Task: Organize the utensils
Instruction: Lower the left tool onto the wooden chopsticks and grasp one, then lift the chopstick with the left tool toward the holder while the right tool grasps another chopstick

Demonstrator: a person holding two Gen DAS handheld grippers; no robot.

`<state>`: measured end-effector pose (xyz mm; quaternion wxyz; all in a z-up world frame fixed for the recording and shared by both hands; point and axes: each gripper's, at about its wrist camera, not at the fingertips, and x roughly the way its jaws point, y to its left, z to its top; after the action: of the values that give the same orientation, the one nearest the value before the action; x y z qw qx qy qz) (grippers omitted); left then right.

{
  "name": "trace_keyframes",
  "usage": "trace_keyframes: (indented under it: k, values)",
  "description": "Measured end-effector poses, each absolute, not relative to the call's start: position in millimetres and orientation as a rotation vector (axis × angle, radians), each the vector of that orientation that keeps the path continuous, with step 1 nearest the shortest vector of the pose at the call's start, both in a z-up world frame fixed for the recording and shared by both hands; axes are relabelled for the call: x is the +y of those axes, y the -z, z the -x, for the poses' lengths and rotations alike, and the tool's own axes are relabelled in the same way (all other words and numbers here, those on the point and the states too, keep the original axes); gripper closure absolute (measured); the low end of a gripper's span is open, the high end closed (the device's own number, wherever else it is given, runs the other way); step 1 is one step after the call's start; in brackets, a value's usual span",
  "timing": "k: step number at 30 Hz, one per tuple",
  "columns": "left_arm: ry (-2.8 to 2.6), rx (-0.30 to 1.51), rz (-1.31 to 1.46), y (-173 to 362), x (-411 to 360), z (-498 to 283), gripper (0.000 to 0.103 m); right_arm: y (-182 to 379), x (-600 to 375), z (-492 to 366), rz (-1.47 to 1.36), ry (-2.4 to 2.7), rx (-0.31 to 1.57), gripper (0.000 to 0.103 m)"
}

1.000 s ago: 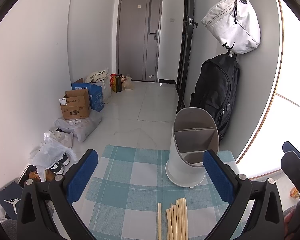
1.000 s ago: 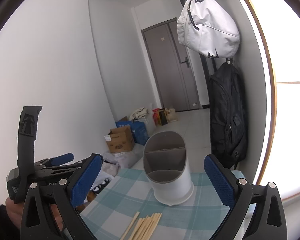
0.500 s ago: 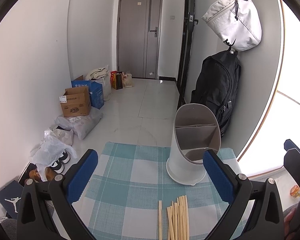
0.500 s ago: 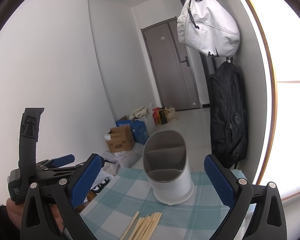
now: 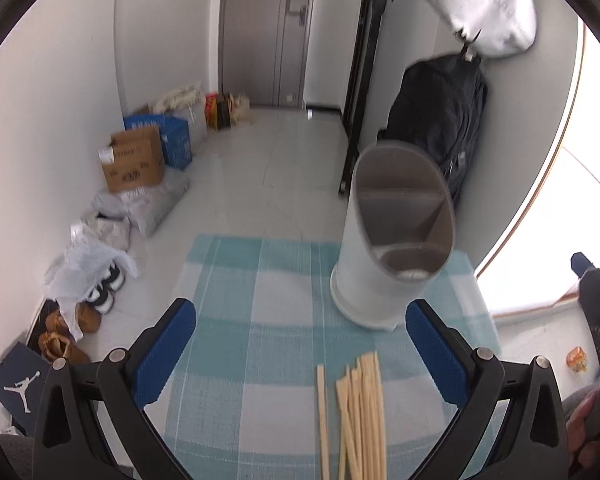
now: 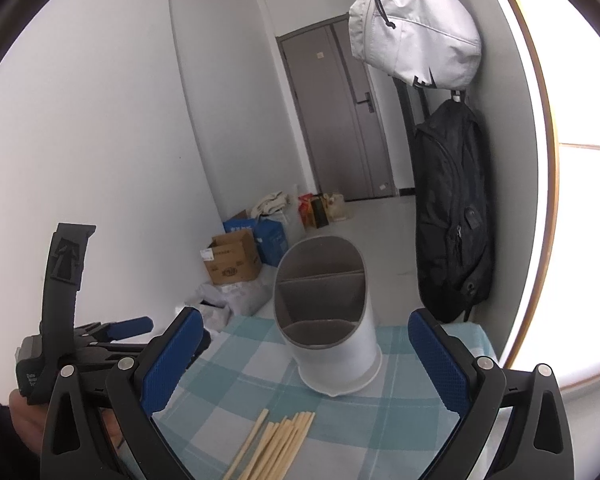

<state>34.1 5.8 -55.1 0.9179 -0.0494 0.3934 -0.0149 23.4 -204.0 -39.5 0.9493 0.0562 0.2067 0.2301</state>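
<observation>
A white utensil holder (image 5: 384, 256) (image 6: 332, 328) with grey inner compartments stands upright at the far side of a teal checked tablecloth (image 5: 252, 320) (image 6: 400, 400). Several wooden chopsticks (image 5: 358, 416) (image 6: 276, 440) lie in a loose bundle on the cloth, nearer to me than the holder. My left gripper (image 5: 300, 352) hovers above the cloth, open and holding nothing, with the chopsticks between its blue pads and slightly right of centre. My right gripper (image 6: 304, 364) is open too, with nothing between its fingers; the holder stands just beyond it. The left gripper's body shows at the lower left of the right wrist view.
The table ends just past the holder. Beyond it lies a tiled floor with cardboard boxes (image 5: 134, 160), bags and shoes (image 5: 100, 292) along the left wall. A black backpack (image 6: 452, 216) and a white bag (image 6: 412, 28) hang on the right wall. A bright window is at the far right.
The left wrist view has tilted down and drawn closer to the table, so the holder and chopsticks look larger. The right gripper has barely moved.
</observation>
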Motion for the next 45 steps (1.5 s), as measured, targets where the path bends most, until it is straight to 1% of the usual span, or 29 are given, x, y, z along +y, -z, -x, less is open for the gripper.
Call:
trace_keyframes:
  k: [4, 5, 7, 10, 11, 12, 19, 21, 27, 28, 29, 30, 32, 33, 35, 36, 38, 41, 45]
  values:
    - [0.021, 0.99, 0.103, 91, 14, -48, 0.002, 52, -203, -39, -0.118, -0.453, 0.511, 0.0]
    - [0.018, 1.031, 0.116, 100, 16, -50, 0.005, 56, -204, -45, -0.137, -0.456, 0.541, 0.0]
    - [0.035, 1.125, 0.128, 117, 18, -55, 0.008, 61, -204, -50, -0.159, -0.47, 0.572, 0.0]
    - [0.033, 1.222, 0.118, 135, 18, -55, 0.025, 66, -200, -56, -0.142, -0.473, 0.601, 0.0]
    - [0.044, 1.245, 0.113, 139, 16, -56, 0.027, 68, -198, -57, -0.128, -0.472, 0.61, 0.0]
    - [0.058, 1.269, 0.108, 143, 13, -55, 0.027, 68, -197, -57, -0.116, -0.473, 0.62, 0.0]
    - [0.083, 1.324, 0.078, 153, 1, -64, 0.029, 71, -194, -62, -0.123, -0.506, 0.65, 0.0]
    - [0.071, 1.333, 0.044, 157, -4, -67, 0.038, 71, -196, -64, -0.131, -0.506, 0.65, 0.0]
    - [0.052, 1.326, -0.025, 156, -17, -76, 0.039, 70, -202, -67, -0.154, -0.503, 0.657, 0.0]
    - [0.054, 1.323, -0.027, 156, -18, -78, 0.044, 70, -203, -67, -0.156, -0.505, 0.657, 0.0]
    - [0.057, 1.317, -0.03, 153, -21, -80, 0.052, 70, -203, -67, -0.155, -0.507, 0.655, 0.0]
    - [0.063, 1.312, -0.03, 152, -22, -81, 0.057, 70, -203, -67, -0.152, -0.508, 0.655, 0.0]
    - [0.072, 1.306, -0.034, 156, -23, -84, 0.073, 70, -204, -68, -0.15, -0.511, 0.657, 0.0]
    - [0.076, 1.301, -0.031, 156, -25, -83, 0.076, 71, -205, -68, -0.153, -0.512, 0.661, 0.0]
    - [0.08, 1.293, -0.024, 163, -19, -84, 0.094, 72, -206, -70, -0.164, -0.512, 0.676, 0.0]
    - [0.088, 1.29, -0.016, 163, -19, -83, 0.098, 74, -207, -72, -0.176, -0.513, 0.691, 0.0]
    - [0.098, 1.286, 0.015, 165, -13, -87, 0.1, 77, -209, -74, -0.199, -0.515, 0.713, 0.0]
    - [0.11, 1.279, 0.084, 163, -6, -85, 0.1, 82, -208, -75, -0.22, -0.519, 0.755, 0.0]
    - [0.103, 1.201, 0.17, 145, 10, -80, 0.1, 90, -204, -72, -0.212, -0.541, 0.792, 0.0]
